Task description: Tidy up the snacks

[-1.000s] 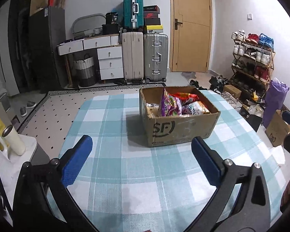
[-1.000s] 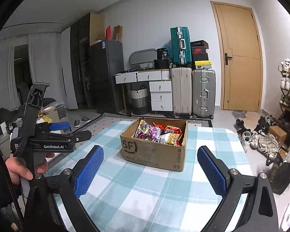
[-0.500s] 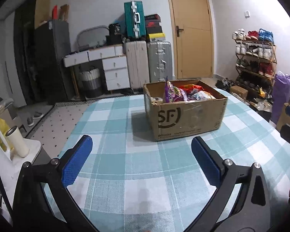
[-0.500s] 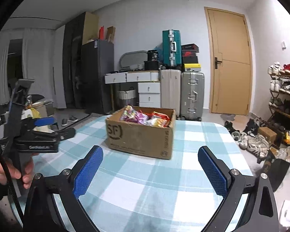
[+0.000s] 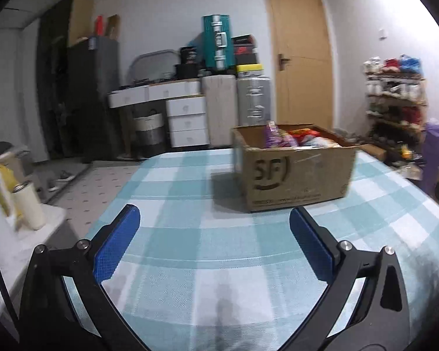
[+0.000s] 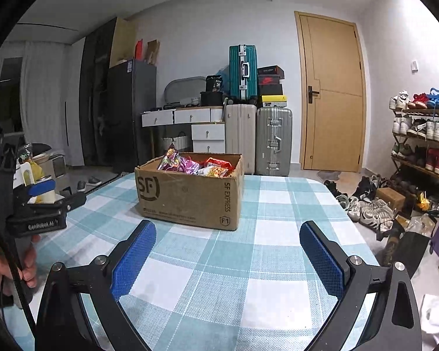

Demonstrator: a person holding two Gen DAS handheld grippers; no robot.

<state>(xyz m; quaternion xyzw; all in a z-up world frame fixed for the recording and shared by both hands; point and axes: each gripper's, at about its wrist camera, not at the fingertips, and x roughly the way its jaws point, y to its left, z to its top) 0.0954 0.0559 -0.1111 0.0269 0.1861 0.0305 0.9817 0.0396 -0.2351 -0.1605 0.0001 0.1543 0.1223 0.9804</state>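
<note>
A brown cardboard box (image 5: 295, 172) marked SF stands on the blue checked tablecloth (image 5: 207, 234); it also shows in the right wrist view (image 6: 187, 193). It holds several snack packets (image 6: 196, 166), purple, red and yellow. My left gripper (image 5: 213, 239) is open and empty, low over the cloth, short of the box. My right gripper (image 6: 226, 251) is open and empty, low over the cloth in front of the box. The left gripper also shows at the left edge of the right wrist view (image 6: 41, 204), held in a hand.
A white side stand with a cup (image 5: 29, 204) is left of the table. Suitcases (image 6: 257, 140), drawers (image 6: 207, 137) and a dark cabinet stand at the back wall by a door. A shoe rack (image 6: 421, 137) and loose shoes (image 6: 365, 204) lie right.
Both grippers have dropped lower toward the tablecloth, so the box now appears more from the side. Both stay open and empty. The box has not moved.
</note>
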